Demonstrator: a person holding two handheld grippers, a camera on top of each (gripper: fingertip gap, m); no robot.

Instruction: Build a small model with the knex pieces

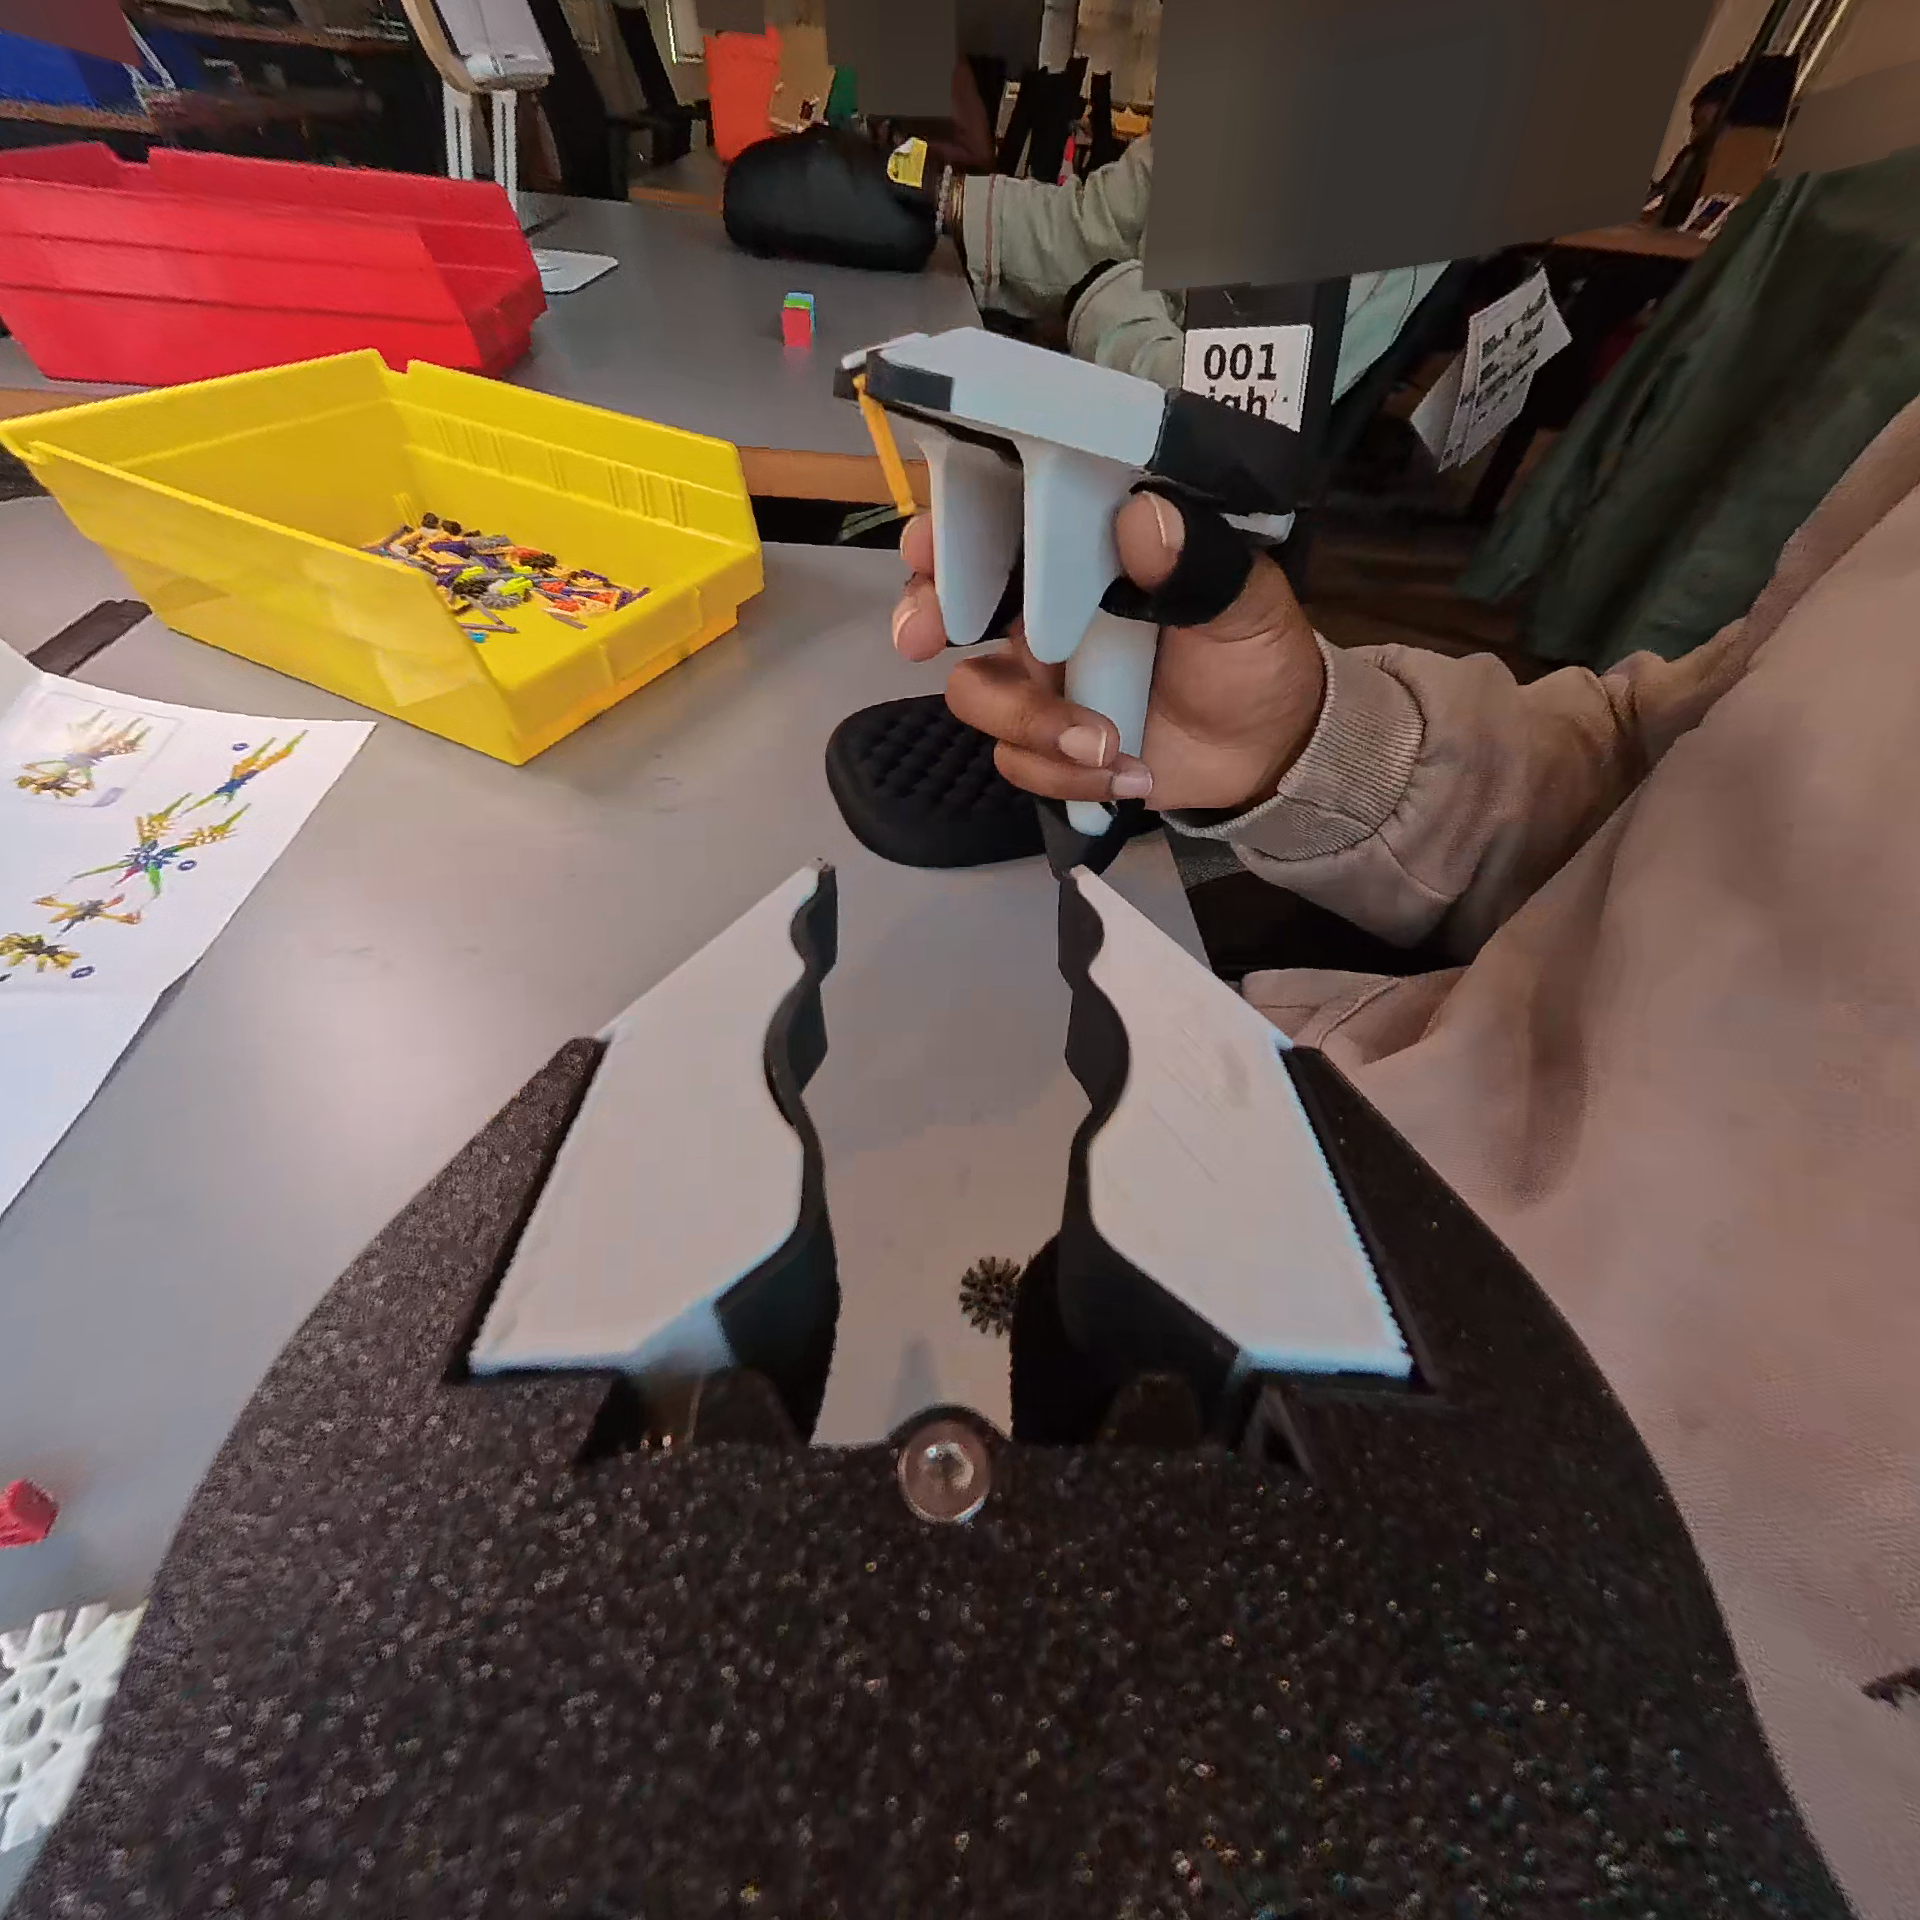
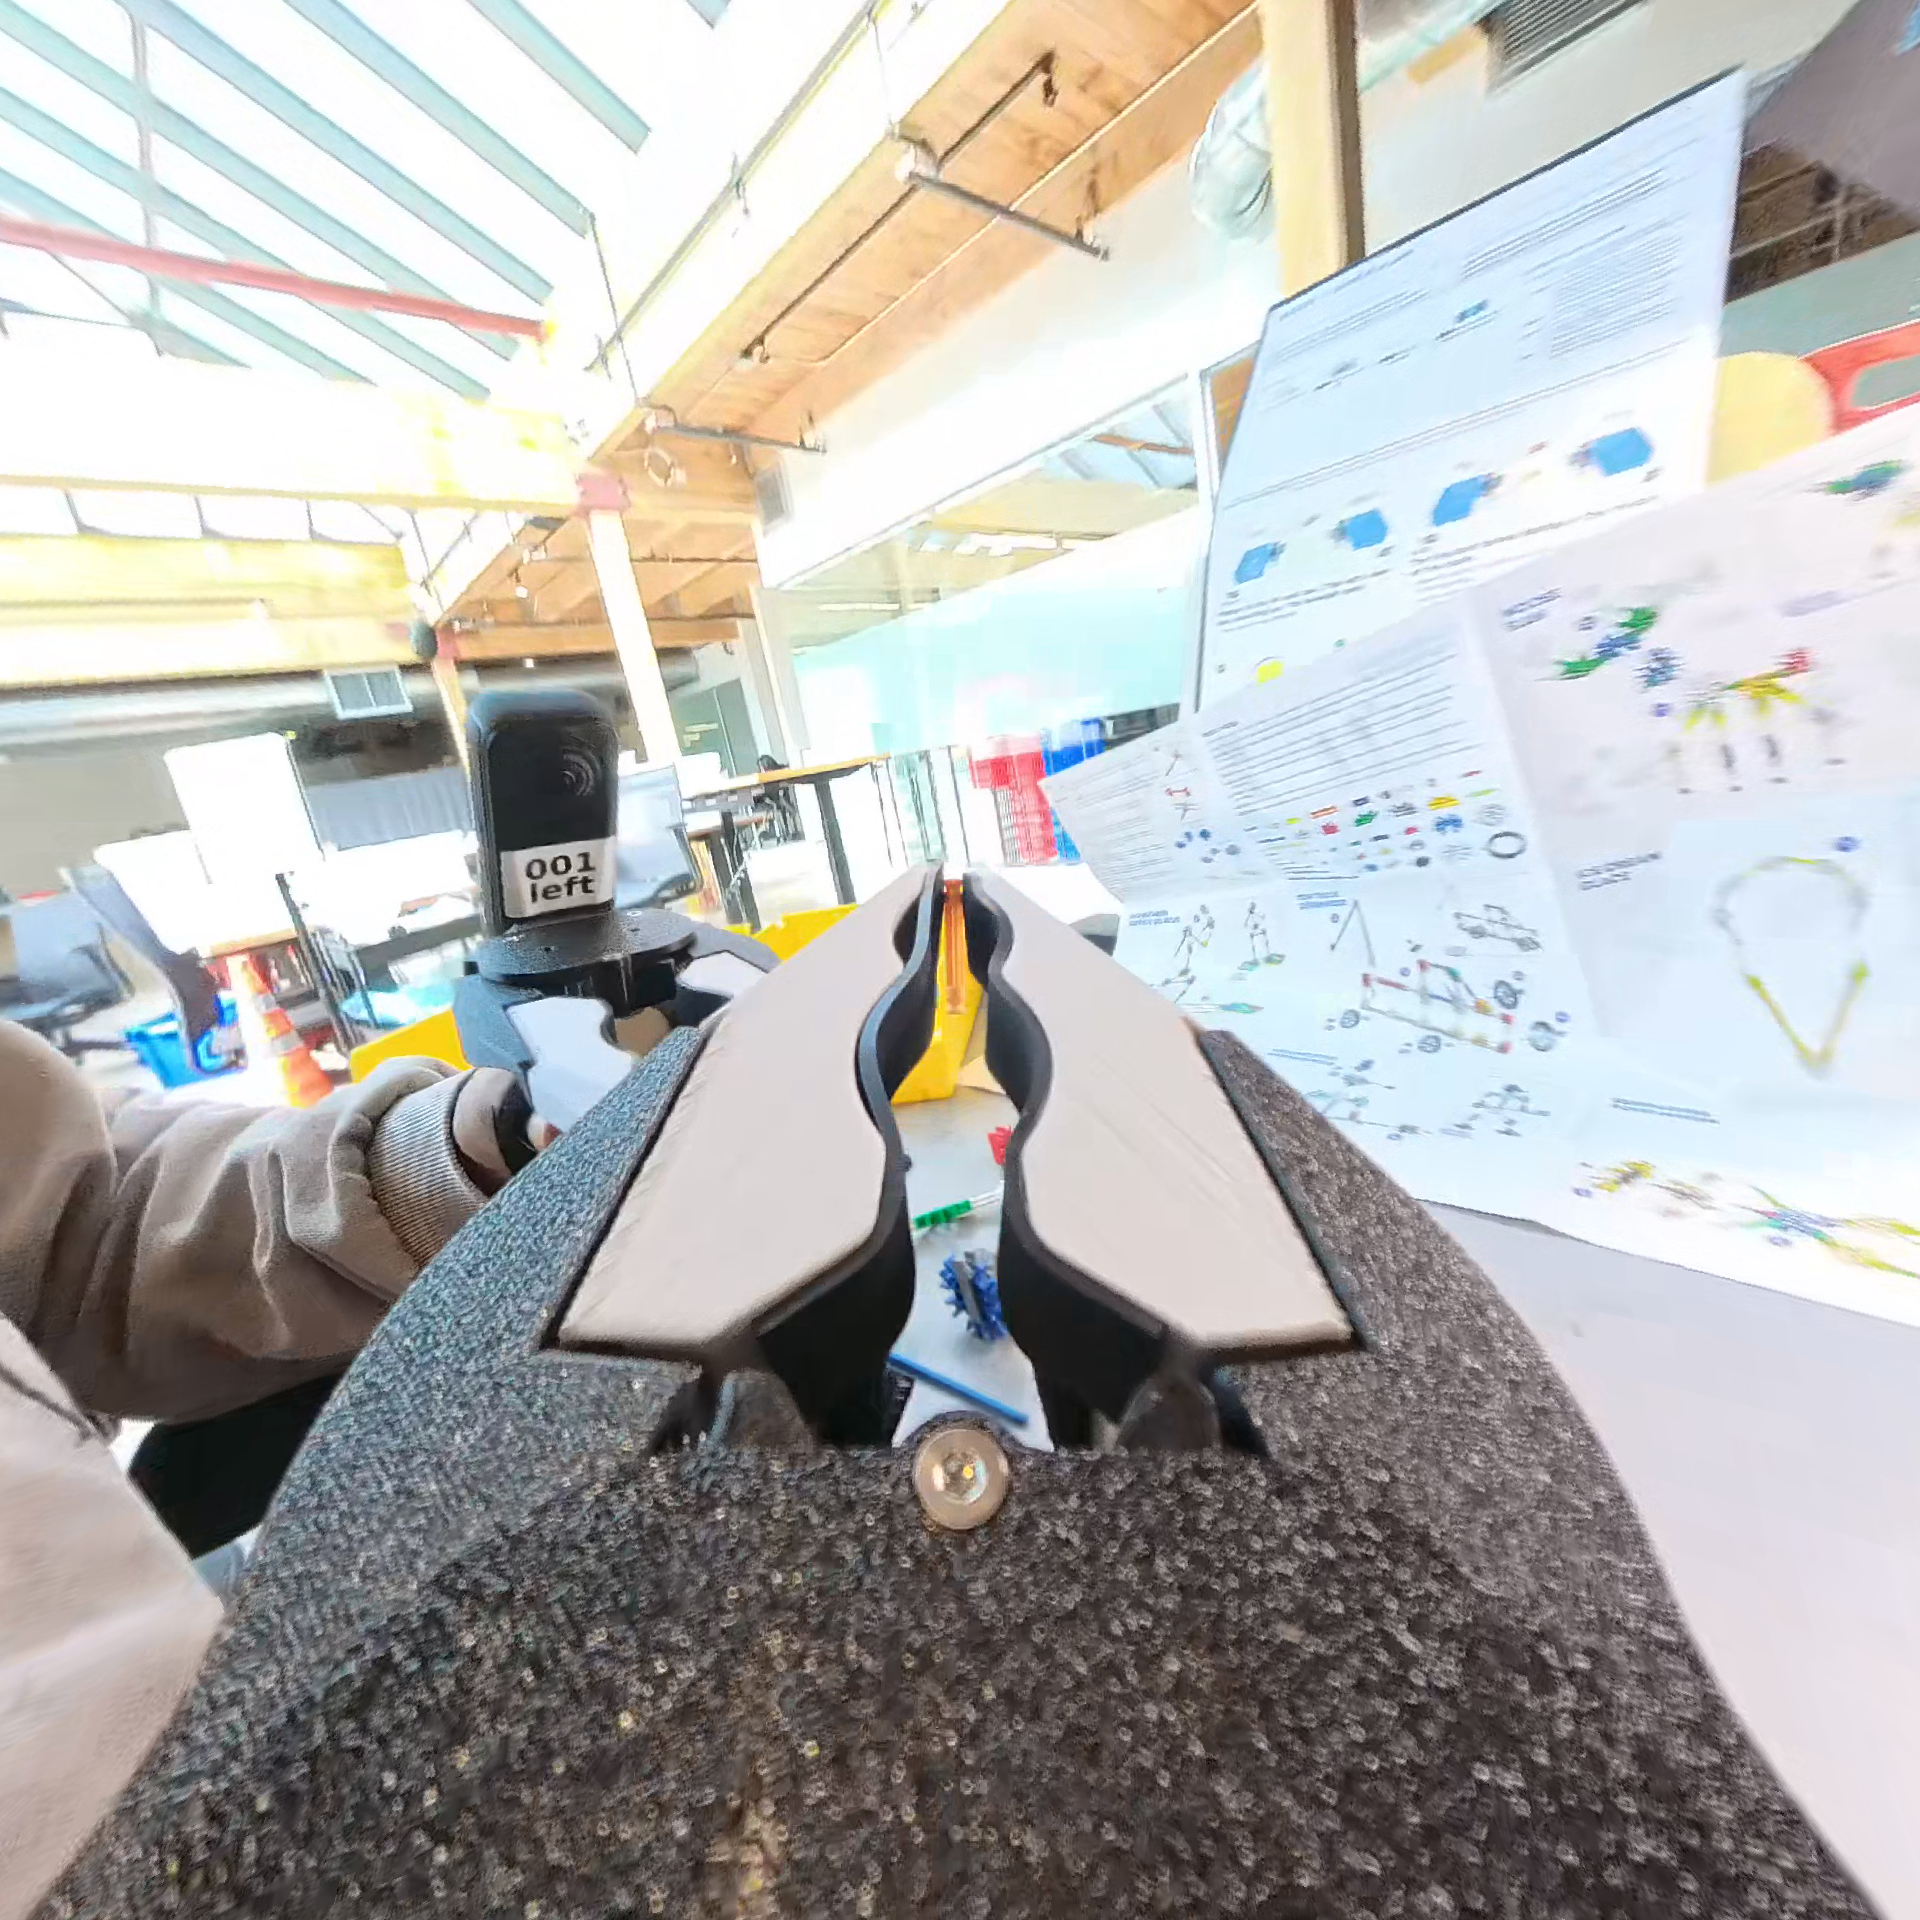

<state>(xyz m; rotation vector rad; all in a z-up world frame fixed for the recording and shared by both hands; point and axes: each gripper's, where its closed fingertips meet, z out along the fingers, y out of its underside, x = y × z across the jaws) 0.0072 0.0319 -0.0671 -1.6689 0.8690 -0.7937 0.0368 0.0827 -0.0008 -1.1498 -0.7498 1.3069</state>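
My left gripper (image 1: 948, 883) hangs over the bench (image 1: 416, 1039), fingers well apart and empty; a small dark toothed wheel (image 1: 987, 1294) lies on the bench between their bases. My right gripper (image 2: 953, 883) has its fingers nearly closed on a thin orange rod (image 2: 953, 935) at the tips. So shallow a pinch, I judge, could let the rod twist or slip out.

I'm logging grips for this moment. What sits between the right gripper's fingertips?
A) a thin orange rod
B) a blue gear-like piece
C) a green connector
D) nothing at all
A: in the right wrist view the right gripper has its fingertips pinched on a thin orange rod, while the blue gear-like piece and the green connector lie on the table below.
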